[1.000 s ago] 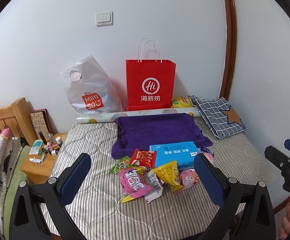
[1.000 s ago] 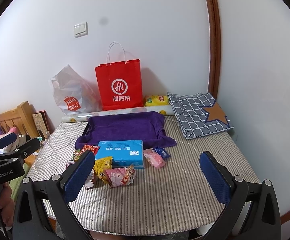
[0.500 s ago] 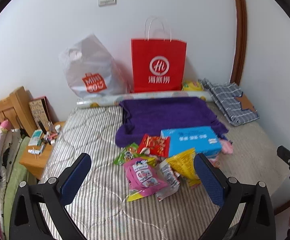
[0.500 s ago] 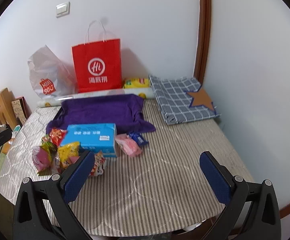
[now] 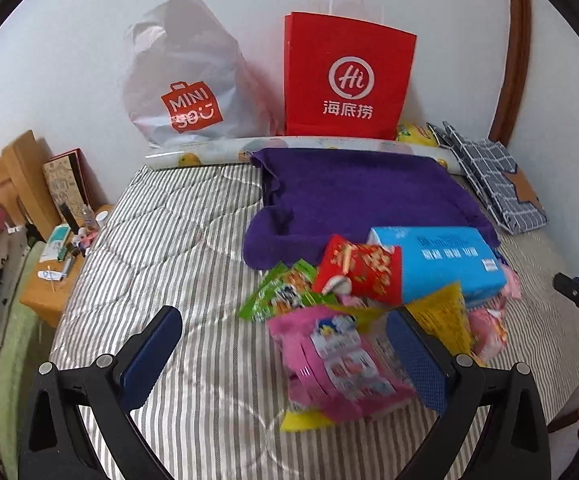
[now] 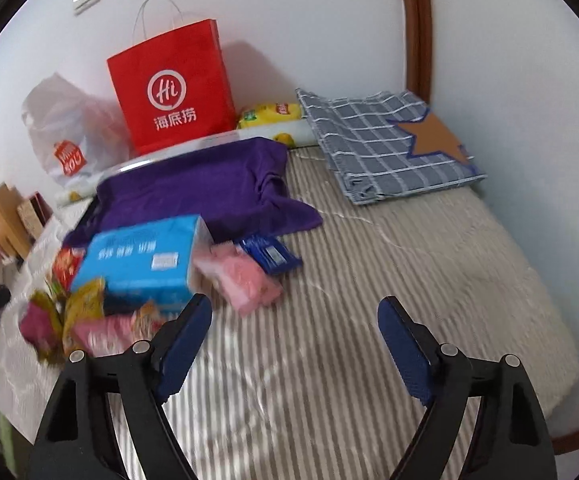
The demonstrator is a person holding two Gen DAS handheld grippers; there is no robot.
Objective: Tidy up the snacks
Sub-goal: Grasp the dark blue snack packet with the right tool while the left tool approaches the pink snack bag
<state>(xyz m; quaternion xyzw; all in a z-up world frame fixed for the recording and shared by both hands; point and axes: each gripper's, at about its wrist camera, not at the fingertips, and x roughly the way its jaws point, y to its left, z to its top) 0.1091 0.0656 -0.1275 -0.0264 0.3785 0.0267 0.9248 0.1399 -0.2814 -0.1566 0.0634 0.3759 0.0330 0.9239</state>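
Note:
A heap of snack packets lies on the striped mattress (image 5: 193, 248): a pink packet (image 5: 337, 364), a yellow one (image 5: 445, 316), a red one (image 5: 359, 268) and a green one (image 5: 285, 292), beside a blue box (image 5: 445, 260). My left gripper (image 5: 285, 328) hovers open over the pile's near edge, holding nothing. In the right wrist view the blue box (image 6: 145, 260), a pale pink packet (image 6: 245, 280) and a dark blue packet (image 6: 269, 254) lie ahead left. My right gripper (image 6: 295, 316) is over bare mattress, its jaws closing with nothing between them.
A red paper bag (image 5: 347, 80) and a white plastic bag (image 5: 185, 80) stand against the wall. A purple towel (image 5: 365, 196) lies spread behind the snacks, a checked cloth (image 6: 385, 140) in the far right corner. A wooden bedside stand (image 5: 61, 256) with small items sits left.
Both grippers have come down and closer to the mattress and the snack pile. The right gripper's fingers now stand closer together than before.

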